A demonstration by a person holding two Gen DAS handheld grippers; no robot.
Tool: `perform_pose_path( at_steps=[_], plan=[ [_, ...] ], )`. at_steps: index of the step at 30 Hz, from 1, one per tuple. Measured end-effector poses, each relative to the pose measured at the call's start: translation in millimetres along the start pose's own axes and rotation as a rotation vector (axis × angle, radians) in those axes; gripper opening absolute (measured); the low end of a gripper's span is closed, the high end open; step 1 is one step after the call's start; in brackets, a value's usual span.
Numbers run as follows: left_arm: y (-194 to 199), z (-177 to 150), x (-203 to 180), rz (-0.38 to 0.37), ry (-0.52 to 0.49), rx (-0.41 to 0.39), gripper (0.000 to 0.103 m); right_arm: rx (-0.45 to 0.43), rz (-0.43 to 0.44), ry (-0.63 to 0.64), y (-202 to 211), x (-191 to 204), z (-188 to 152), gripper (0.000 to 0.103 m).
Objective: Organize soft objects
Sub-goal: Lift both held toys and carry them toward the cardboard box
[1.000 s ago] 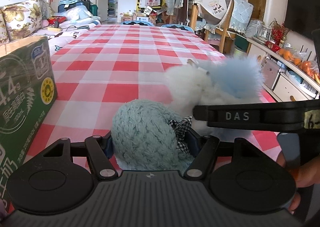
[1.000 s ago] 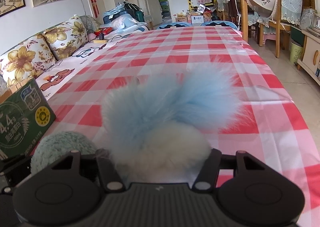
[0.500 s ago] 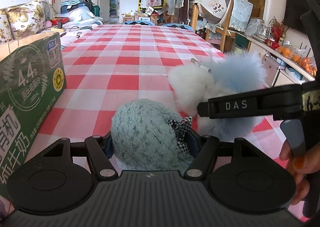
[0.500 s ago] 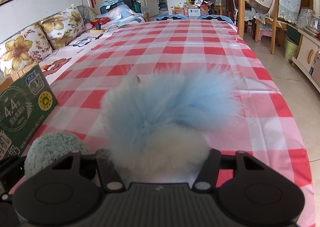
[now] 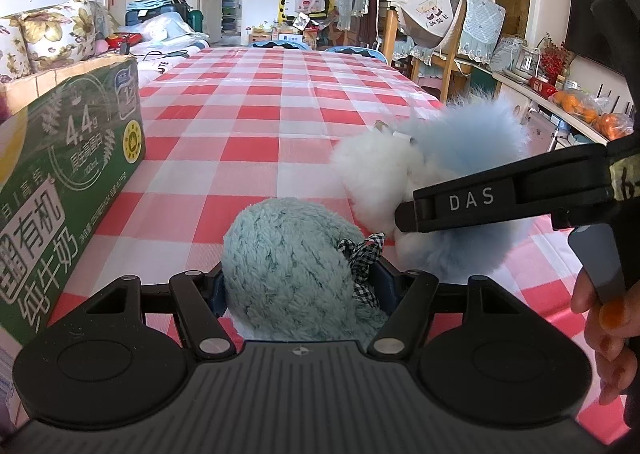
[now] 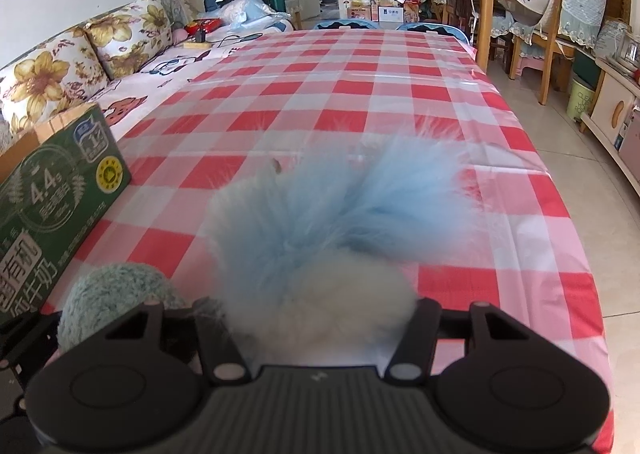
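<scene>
A teal fuzzy plush ball [image 5: 288,254] with a checked bow sits between the fingers of my left gripper [image 5: 298,282], which is shut on it just above the red-checked table [image 5: 280,105]. A fluffy blue-and-white toy [image 6: 328,230] fills my right gripper [image 6: 320,318], which is shut on it; its fingertips are buried in the fur. In the left wrist view the fluffy toy [image 5: 440,169] hangs right of the teal ball, with one black finger [image 5: 472,199] of the right gripper across it. The teal ball [image 6: 116,294] shows at the lower left of the right wrist view.
A green milk carton box [image 5: 68,181] [image 6: 56,205] with an open top stands at the table's left edge, close to both grippers. A person's hand [image 5: 608,318] holds the right gripper. A sofa with floral cushions [image 6: 80,53] runs along the left; chairs and cabinets stand on the right.
My right gripper has carried the fluffy toy a little to the left, toward the green box, and its finger now tilts. The left gripper and the teal ball have stayed nearly still.
</scene>
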State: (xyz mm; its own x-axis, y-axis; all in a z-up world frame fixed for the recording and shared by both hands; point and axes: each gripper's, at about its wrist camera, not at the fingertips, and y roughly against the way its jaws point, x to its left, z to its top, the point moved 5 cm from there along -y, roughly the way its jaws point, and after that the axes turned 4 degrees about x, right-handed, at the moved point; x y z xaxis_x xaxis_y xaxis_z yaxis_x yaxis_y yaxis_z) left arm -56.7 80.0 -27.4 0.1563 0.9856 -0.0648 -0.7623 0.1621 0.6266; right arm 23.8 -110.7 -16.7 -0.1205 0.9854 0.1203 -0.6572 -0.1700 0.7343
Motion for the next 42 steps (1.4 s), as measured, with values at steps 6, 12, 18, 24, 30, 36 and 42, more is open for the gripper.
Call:
perform_pose_path(
  at_steps=[6,12,18,24,30,36,42],
  plan=[
    [0.9,0.3,-0.9,0.001,0.004,0.0,0.082,0.01,0.004,-0.009,9.7,2.1,-5.8,0.056],
    [2.0,0.7,-1.3,-0.005,0.014,0.006,0.078,-0.001,0.01,-0.014,24.5,7.3,-8.3,0.054],
    [6.3,-1.9,-0.3,-0.012,0.006,0.006,0.077,-0.002,0.009,-0.013,34.3,12.7,-11.6,0.053],
    [14.4,-2.2,4.2,-0.012,0.007,-0.007,0.077,-0.016,0.004,0.0,47.5,19.4,-14.8,0.049],
    [24.8,0.1,8.2,-0.014,0.01,-0.02,0.077,-0.039,-0.01,0.026,61.1,26.4,-16.7,0.042],
    [36.7,-1.0,12.7,-0.021,0.003,-0.014,0.077,-0.026,-0.026,0.037,62.5,29.5,-24.9,0.032],
    [43.1,4.7,18.7,-0.033,0.003,-0.013,0.077,0.009,-0.058,0.035,57.8,21.4,-33.1,0.033]
  ],
)
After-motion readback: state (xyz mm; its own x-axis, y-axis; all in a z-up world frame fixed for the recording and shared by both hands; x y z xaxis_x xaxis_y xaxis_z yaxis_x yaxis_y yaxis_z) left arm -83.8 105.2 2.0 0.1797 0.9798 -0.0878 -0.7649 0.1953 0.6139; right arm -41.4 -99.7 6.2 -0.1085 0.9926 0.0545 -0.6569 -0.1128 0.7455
